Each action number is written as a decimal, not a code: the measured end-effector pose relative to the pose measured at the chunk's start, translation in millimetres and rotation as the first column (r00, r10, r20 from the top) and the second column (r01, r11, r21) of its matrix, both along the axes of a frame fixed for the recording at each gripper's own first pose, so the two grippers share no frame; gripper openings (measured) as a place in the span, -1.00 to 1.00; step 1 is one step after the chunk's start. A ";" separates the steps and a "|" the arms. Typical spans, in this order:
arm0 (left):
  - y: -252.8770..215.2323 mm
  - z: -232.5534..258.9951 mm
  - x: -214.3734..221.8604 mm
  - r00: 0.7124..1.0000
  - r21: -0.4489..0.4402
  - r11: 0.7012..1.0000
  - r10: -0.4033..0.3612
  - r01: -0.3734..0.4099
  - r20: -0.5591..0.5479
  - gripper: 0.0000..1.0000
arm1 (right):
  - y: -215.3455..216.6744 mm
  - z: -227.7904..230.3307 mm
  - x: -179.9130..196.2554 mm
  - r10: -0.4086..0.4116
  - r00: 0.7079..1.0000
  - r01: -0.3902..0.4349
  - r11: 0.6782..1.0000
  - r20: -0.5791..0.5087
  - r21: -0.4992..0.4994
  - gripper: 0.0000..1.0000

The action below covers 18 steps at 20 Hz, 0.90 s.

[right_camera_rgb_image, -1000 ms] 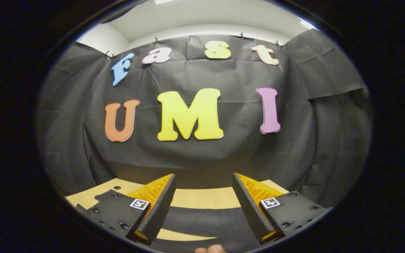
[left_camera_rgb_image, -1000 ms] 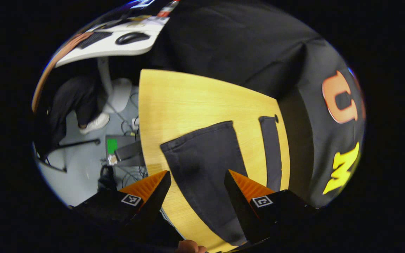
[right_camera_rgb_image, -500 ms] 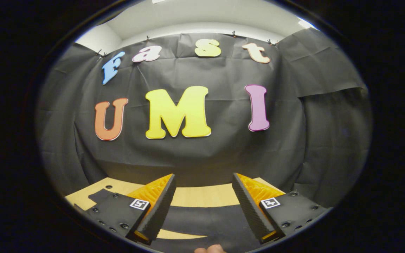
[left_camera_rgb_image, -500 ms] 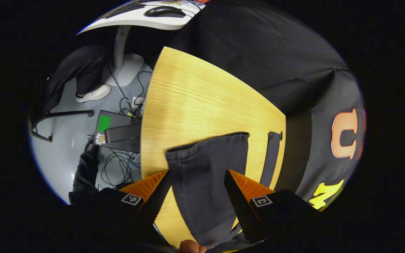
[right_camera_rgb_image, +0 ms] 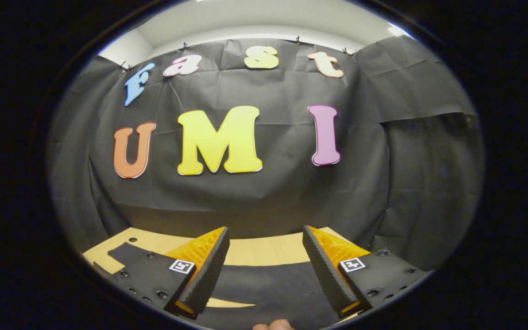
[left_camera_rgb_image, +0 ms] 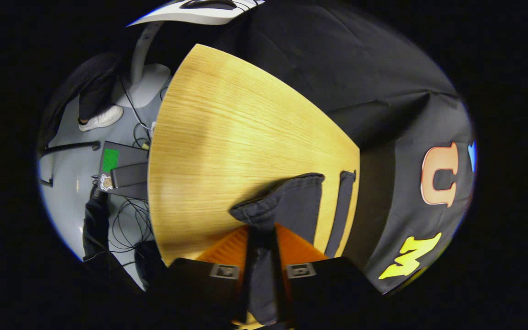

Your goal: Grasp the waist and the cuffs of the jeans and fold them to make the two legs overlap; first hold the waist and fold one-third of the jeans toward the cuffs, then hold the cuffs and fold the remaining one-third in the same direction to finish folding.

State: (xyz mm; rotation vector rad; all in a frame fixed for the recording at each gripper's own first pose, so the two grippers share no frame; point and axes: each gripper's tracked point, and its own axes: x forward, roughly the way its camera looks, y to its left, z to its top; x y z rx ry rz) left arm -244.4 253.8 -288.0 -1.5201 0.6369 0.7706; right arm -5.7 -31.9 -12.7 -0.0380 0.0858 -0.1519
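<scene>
Dark jeans lie on the wooden table (left_camera_rgb_image: 227, 137). In the left gripper view one leg's cuff (left_camera_rgb_image: 291, 197) is bunched up and pinched, with my left gripper (left_camera_rgb_image: 261, 236) shut on it; the cloth runs down between the fingers. The other leg (left_camera_rgb_image: 344, 206) lies as a narrow strip near the table's far edge. In the right gripper view the jeans (right_camera_rgb_image: 264, 284) stretch flat across the table (right_camera_rgb_image: 264, 252) below my right gripper (right_camera_rgb_image: 265, 229), which is open and holds nothing.
Left of the table, the floor has a black box with a green patch (left_camera_rgb_image: 112, 162), tangled cables (left_camera_rgb_image: 126, 220) and a person's white shoe (left_camera_rgb_image: 101, 118). A white desk (left_camera_rgb_image: 190, 13) shows at the top. Black cloth walls stand close behind the table.
My left gripper went from open over the cuff to shut on it, and the cuff has bunched up. The right gripper stays open, its view drifting slightly.
</scene>
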 end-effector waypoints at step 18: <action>0.2 2.1 0.8 1.000 -0.047 0.999 0.003 -0.004 -0.013 -0.82 | -261.6 -222.1 -74.8 -0.163 0.626 0.737 0.445 -0.763 0.509 0.92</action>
